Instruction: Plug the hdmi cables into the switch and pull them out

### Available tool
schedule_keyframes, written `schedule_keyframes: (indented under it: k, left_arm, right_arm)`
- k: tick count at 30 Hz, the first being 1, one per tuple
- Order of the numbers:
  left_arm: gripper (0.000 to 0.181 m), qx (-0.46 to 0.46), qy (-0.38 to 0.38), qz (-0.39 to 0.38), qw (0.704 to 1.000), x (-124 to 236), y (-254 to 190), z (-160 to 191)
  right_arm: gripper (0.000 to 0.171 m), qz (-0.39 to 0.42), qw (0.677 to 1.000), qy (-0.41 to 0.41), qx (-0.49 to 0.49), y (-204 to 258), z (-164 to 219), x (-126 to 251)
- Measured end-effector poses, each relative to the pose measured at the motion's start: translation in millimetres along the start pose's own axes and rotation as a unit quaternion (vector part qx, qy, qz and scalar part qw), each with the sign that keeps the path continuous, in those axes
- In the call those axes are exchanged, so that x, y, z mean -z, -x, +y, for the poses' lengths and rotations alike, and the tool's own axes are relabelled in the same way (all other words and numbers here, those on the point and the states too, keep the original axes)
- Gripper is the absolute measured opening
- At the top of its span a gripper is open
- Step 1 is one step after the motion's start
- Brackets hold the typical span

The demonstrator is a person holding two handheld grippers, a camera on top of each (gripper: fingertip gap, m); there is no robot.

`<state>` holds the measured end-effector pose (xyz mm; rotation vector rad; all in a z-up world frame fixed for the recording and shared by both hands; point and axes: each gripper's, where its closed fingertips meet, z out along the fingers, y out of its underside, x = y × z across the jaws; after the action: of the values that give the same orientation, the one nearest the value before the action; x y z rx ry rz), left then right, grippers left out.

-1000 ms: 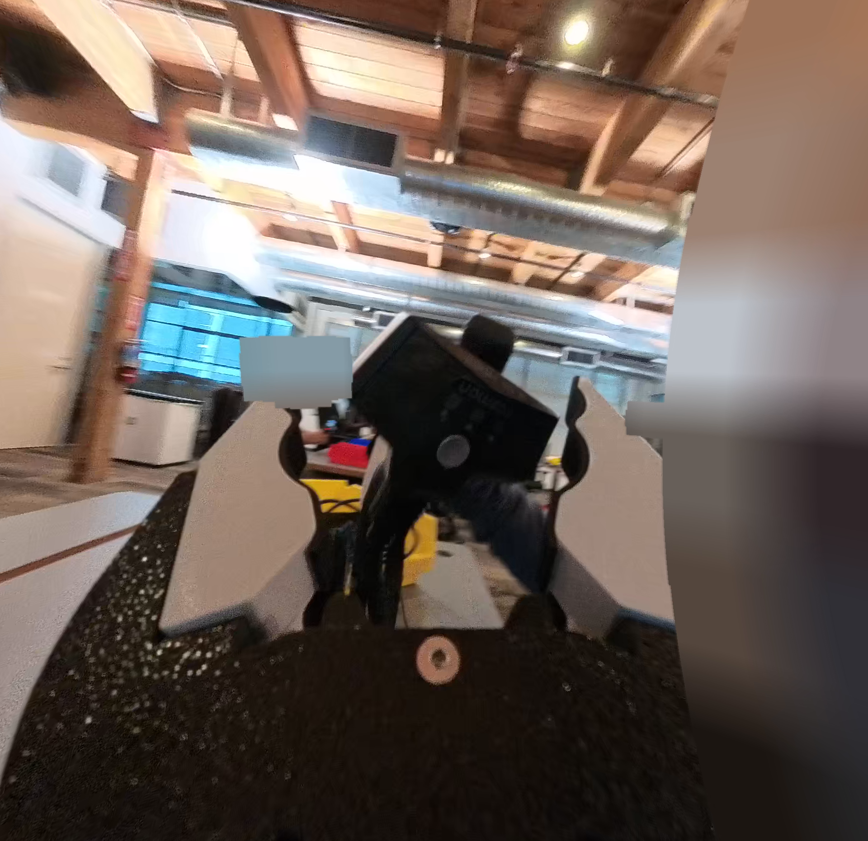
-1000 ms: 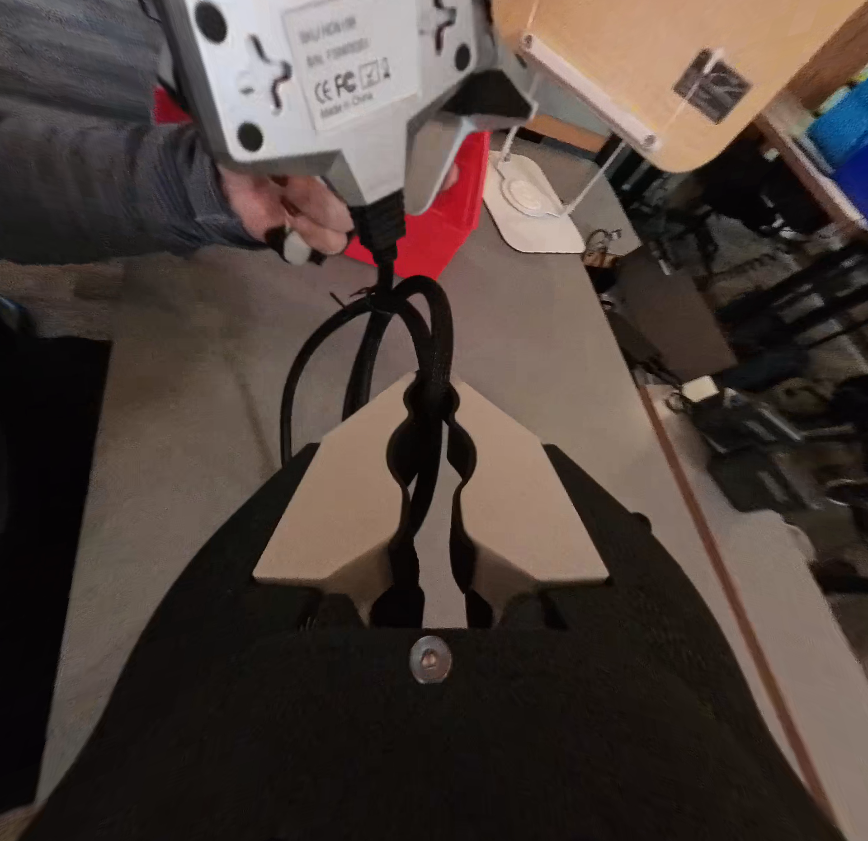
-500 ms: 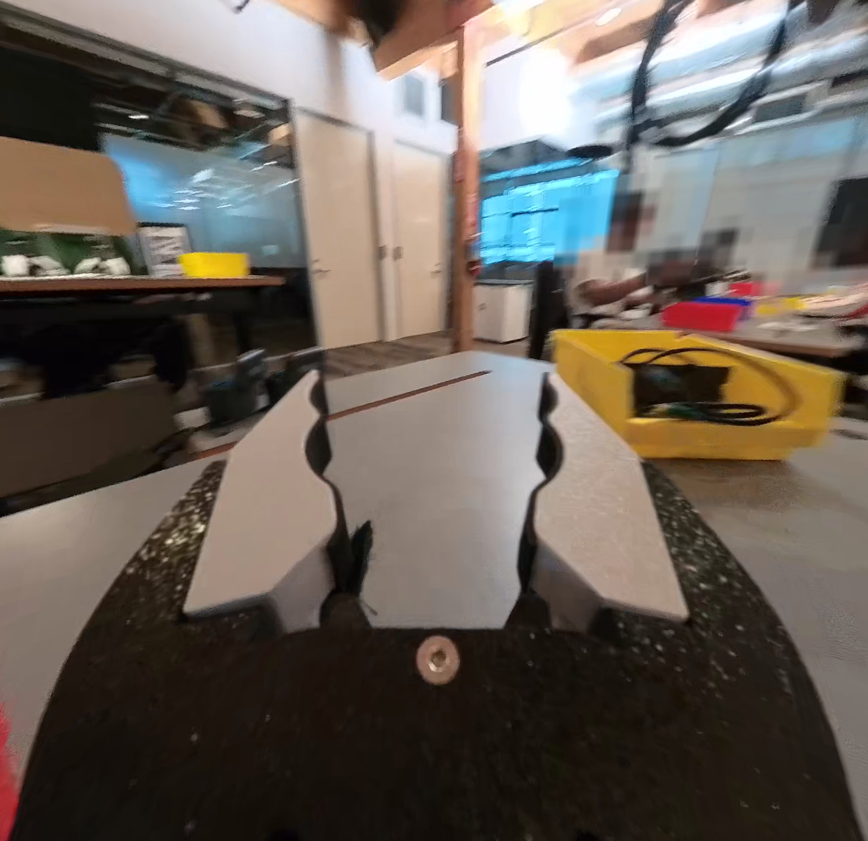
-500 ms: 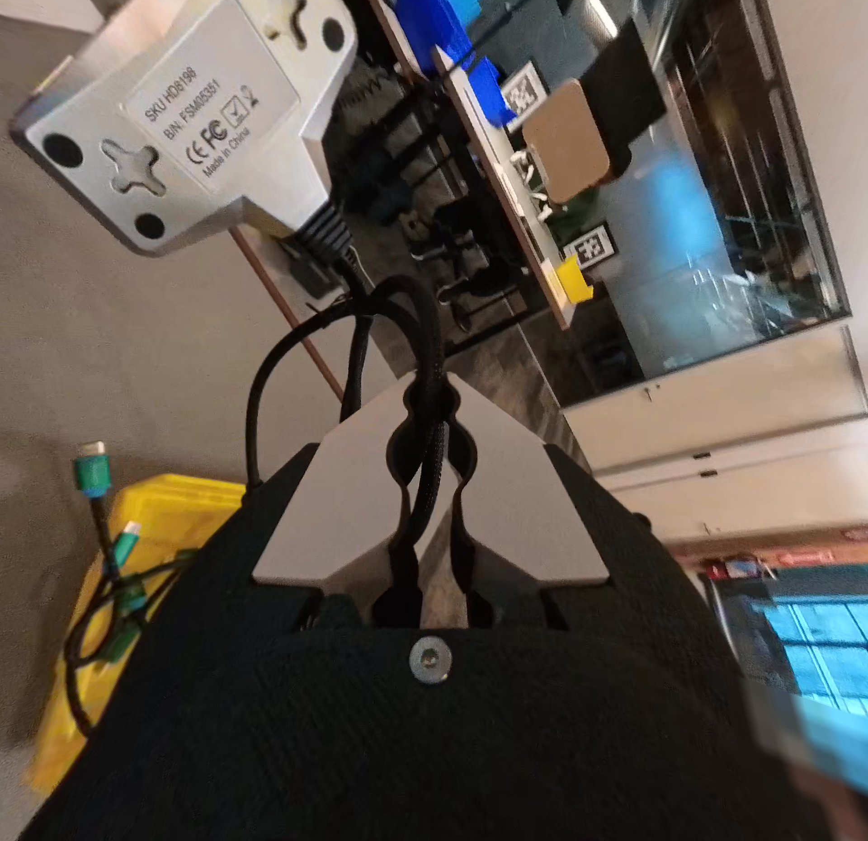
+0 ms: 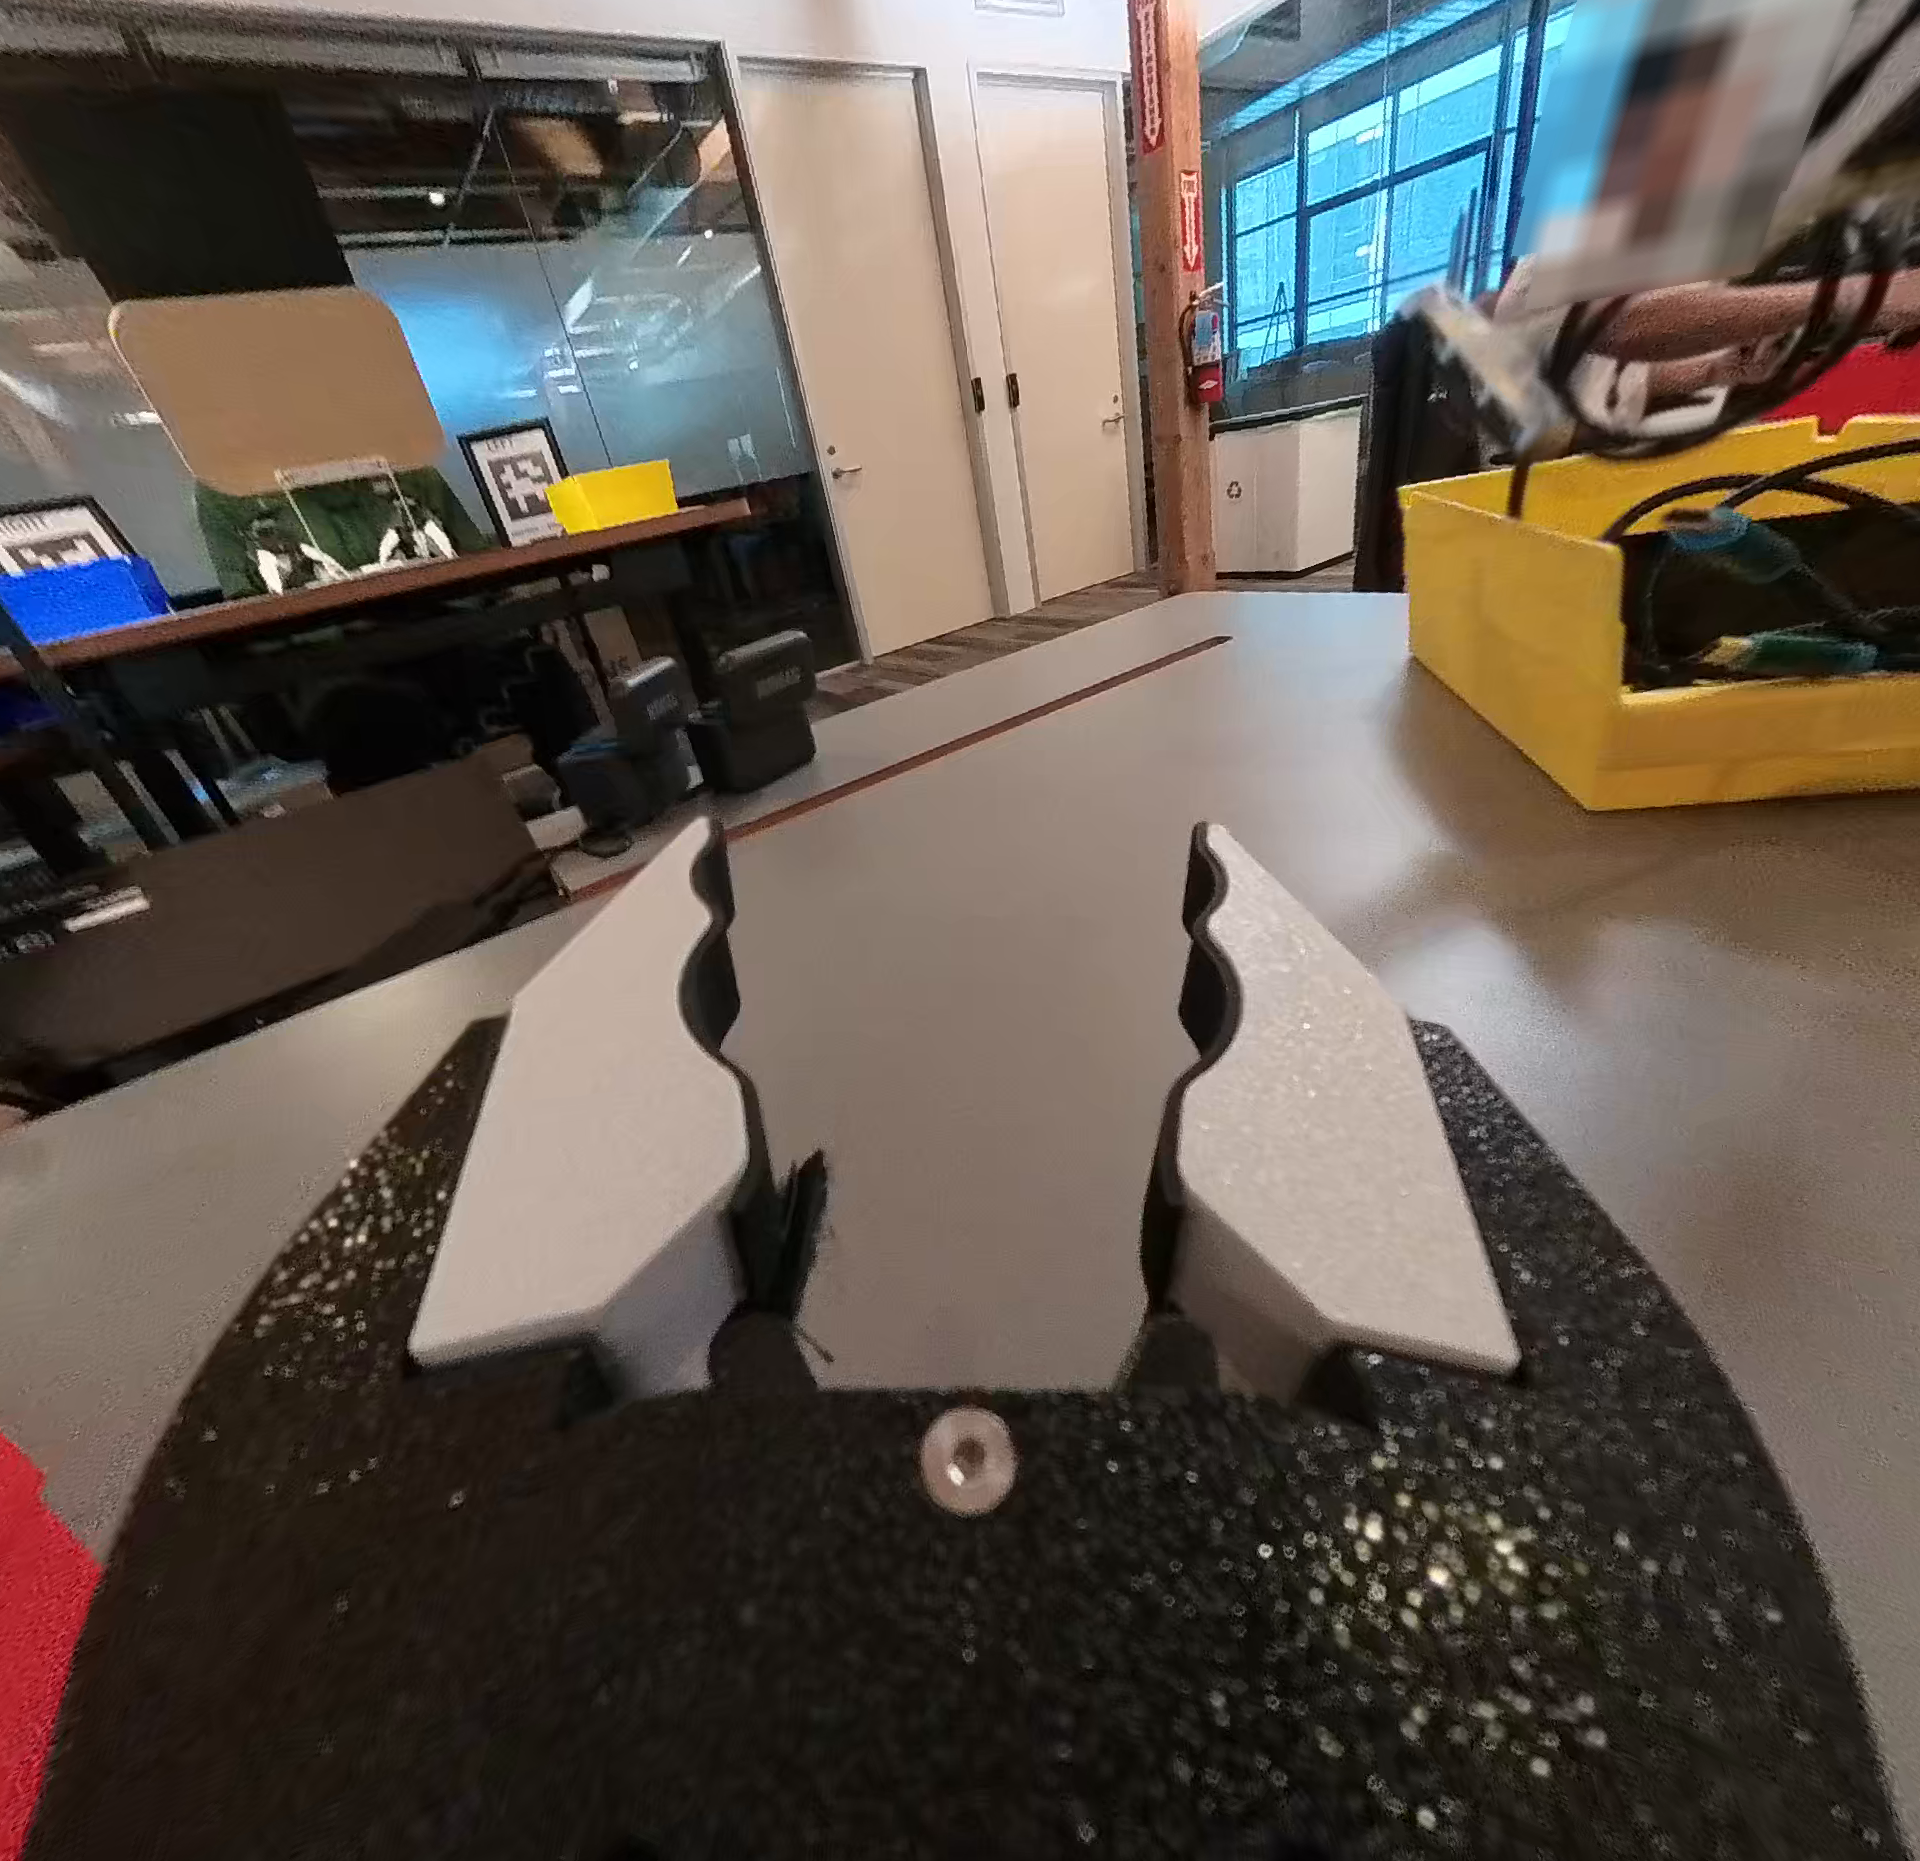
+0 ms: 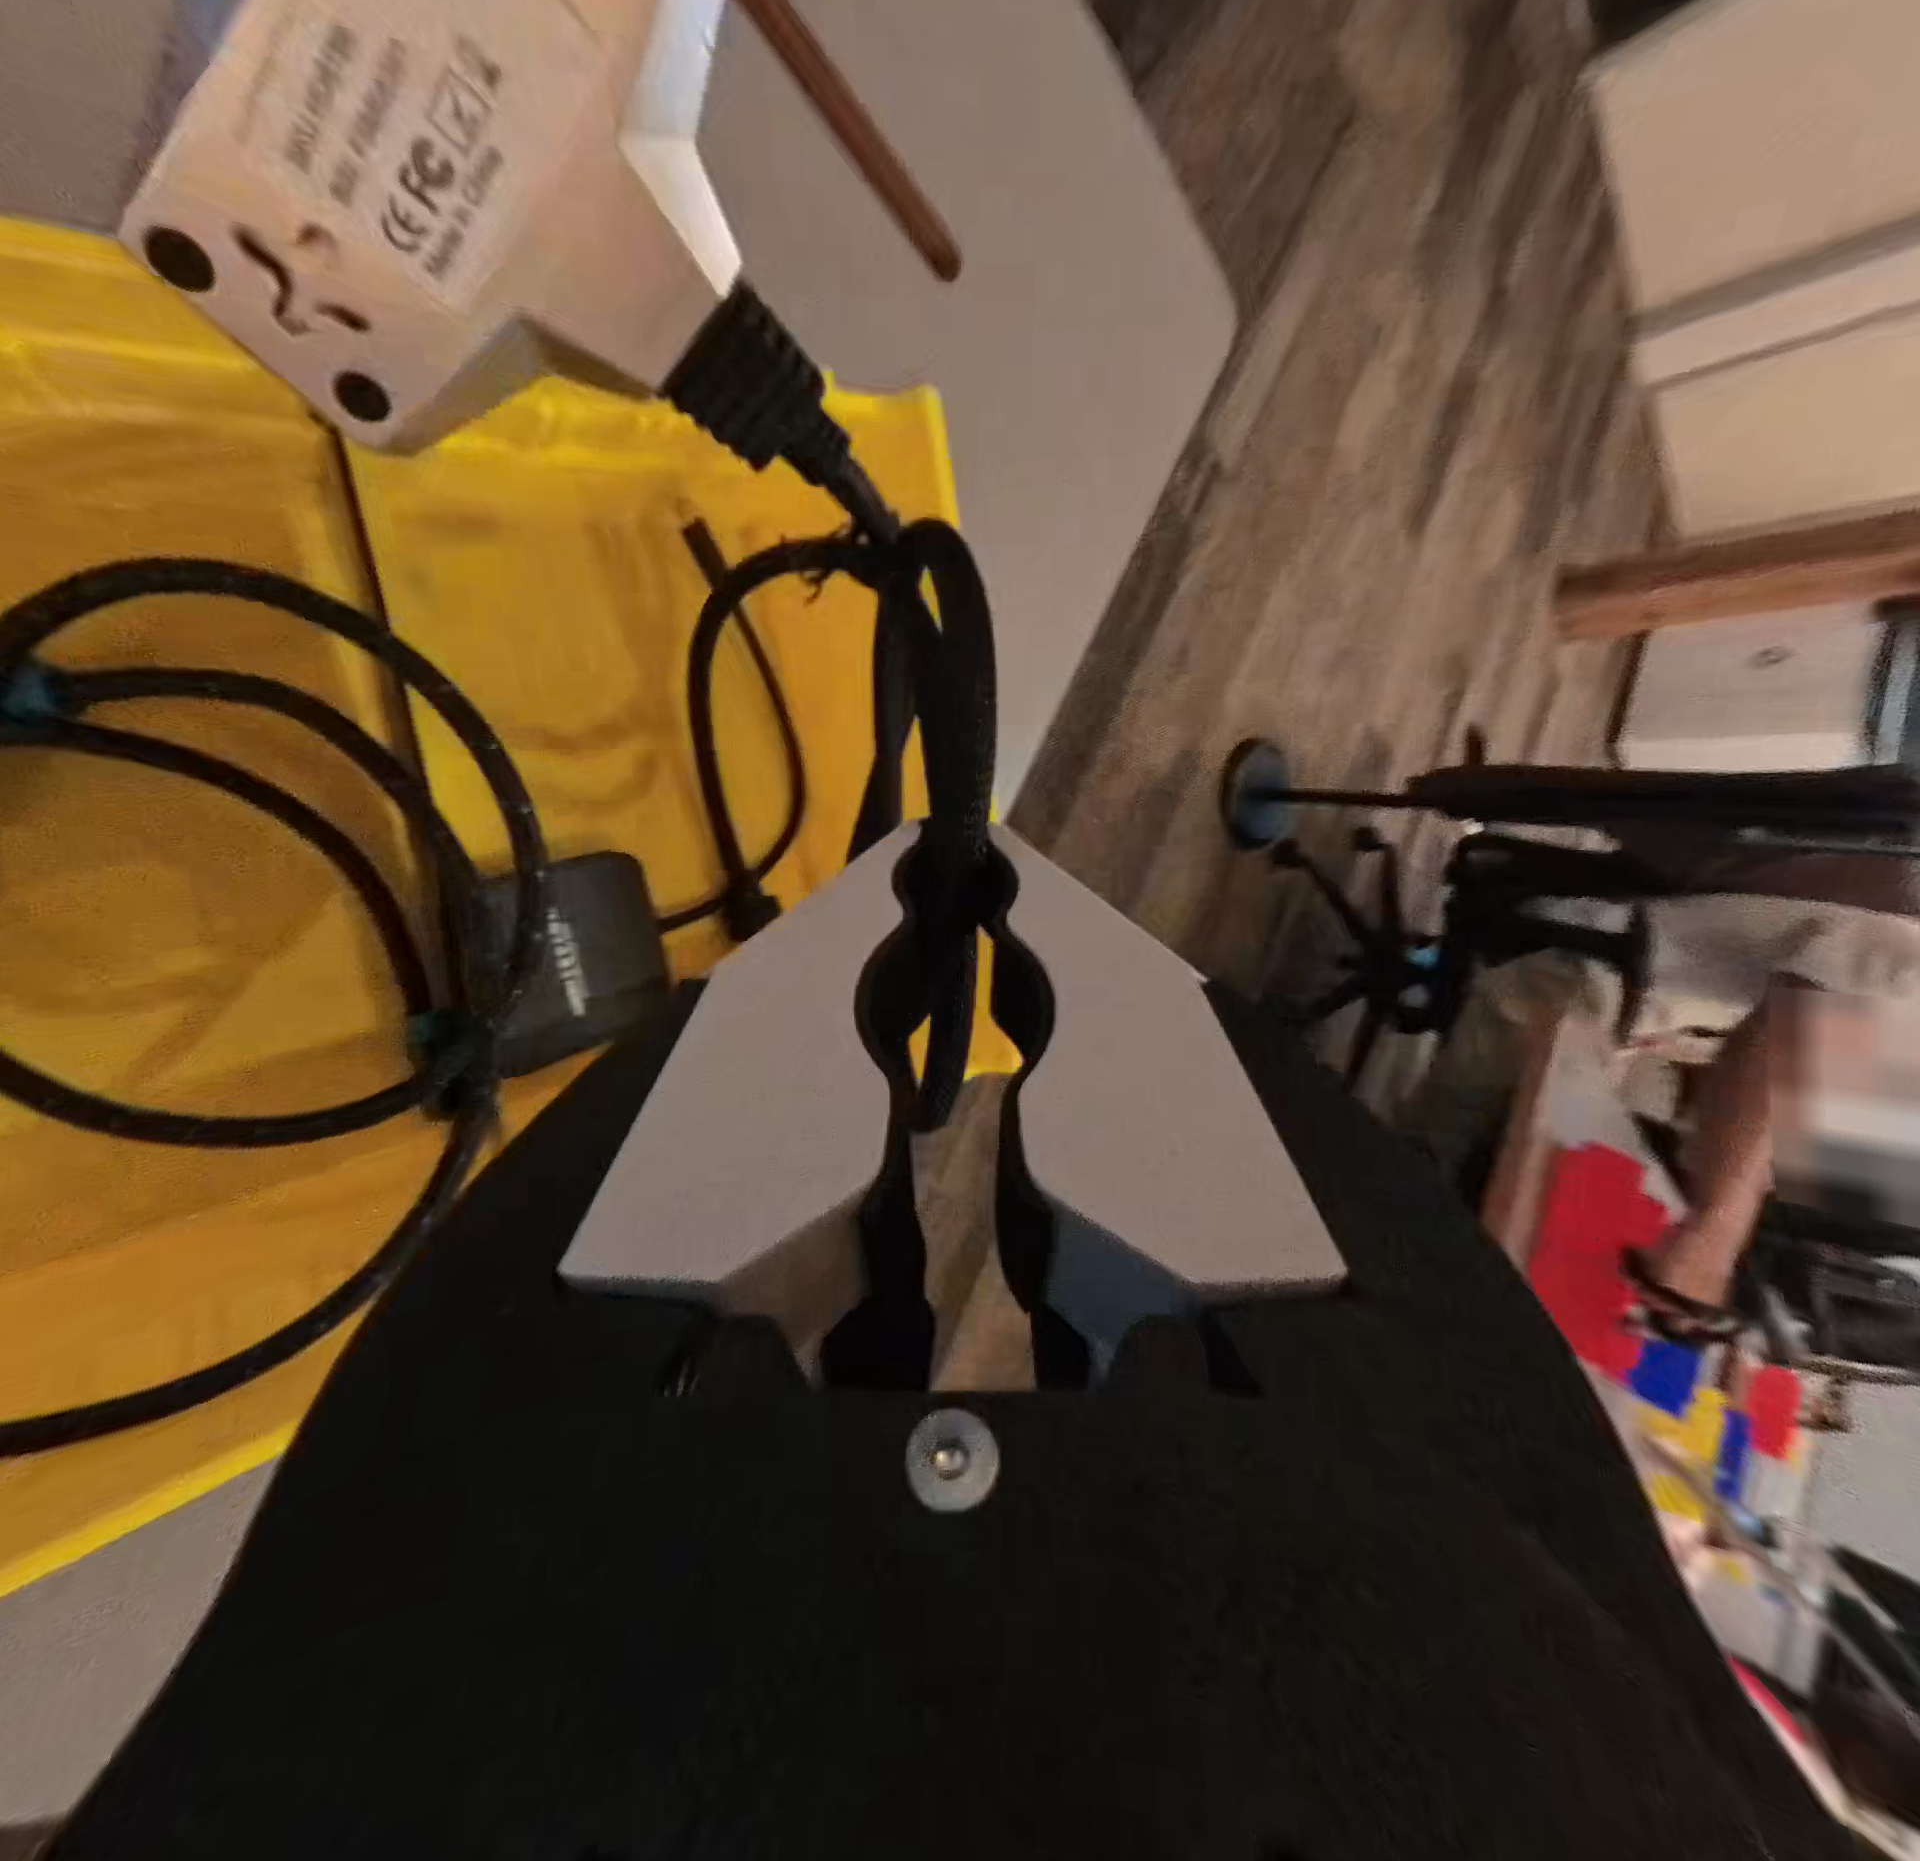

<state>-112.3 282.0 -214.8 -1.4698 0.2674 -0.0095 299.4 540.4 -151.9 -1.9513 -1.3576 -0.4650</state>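
Observation:
My right gripper (image 6: 956, 845) is shut on the black braided cable (image 6: 951, 689) of the silver switch (image 6: 416, 201). The switch hangs tilted from that cable above the yellow bin (image 6: 582, 523). The bin holds coiled black HDMI cables (image 6: 312, 668) with green plugs and a black adapter (image 6: 566, 959). My left gripper (image 5: 956, 845) is open and empty, low over the grey table (image 5: 1039, 751). In the left wrist view the bin (image 5: 1507, 606) stands at the far right, and the switch (image 5: 1475, 367) shows blurred above its near corner.
The table's far edge and a brown seam (image 5: 987, 731) run ahead of the left gripper. Black cases (image 5: 748, 710) sit on the floor beyond it. A red object (image 5: 31, 1562) is at the lower left. A person (image 6: 1714, 1032) stands beyond the table in the right wrist view. Spacing between my two grippers at the tips: around 50 cm.
The left gripper swung down from facing the ceiling to facing the table, open throughout. The right gripper carried the switch by its cable over the yellow bin.

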Motion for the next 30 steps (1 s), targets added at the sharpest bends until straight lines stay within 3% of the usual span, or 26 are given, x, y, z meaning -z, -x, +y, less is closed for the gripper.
schedule_keyframes:
  k: [6,9,12,16,19,21,24,27,30]
  left_arm:
    - [0.086,0.048,0.003,0.003,0.999,0.4,8.5,4.0]
    - [0.086,-0.025,0.016,-0.002,1.0,0.5,2.2,6.4]
    - [0.083,-0.092,0.002,0.005,0.996,1.5,-11.0,0.0]
    - [0.085,-0.104,0.0,0.011,0.995,-2.1,-15.1,0.9]
    - [0.093,-0.072,0.01,0.006,0.997,-9.7,-8.9,5.4]
    - [0.094,-0.051,0.001,-0.006,0.999,-15.0,0.0,3.8]
    - [0.093,-0.035,-0.003,-0.034,0.999,-24.6,19.6,5.4]
    - [0.092,-0.073,-0.001,-0.067,0.995,-32.7,43.3,8.0]
    - [0.09,-0.114,0.01,-0.097,0.989,-38.3,66.0,13.3]
  right_arm:
    - [0.008,-0.126,0.975,0.145,-0.113,53.4,47.3,-51.8]
    - [0.035,-0.115,0.961,0.164,-0.19,47.8,54.7,-58.5]
    - [0.083,-0.124,0.94,0.154,-0.28,36.8,45.3,-33.9]
    - [0.087,0.031,0.96,0.097,-0.261,-6.0,33.3,25.5]
    - [0.086,0.074,0.968,-0.065,-0.23,11.5,-31.8,73.5]
    - [0.08,0.019,0.953,-0.222,-0.203,65.3,-102.7,100.9]
    - [0.081,-0.119,0.89,-0.397,-0.189,173.4,-193.7,128.9]
    - [0.083,-0.189,0.829,-0.484,-0.206,253.5,-247.8,126.3]
    - [0.077,-0.163,0.794,-0.533,-0.244,282.6,-275.9,90.5]
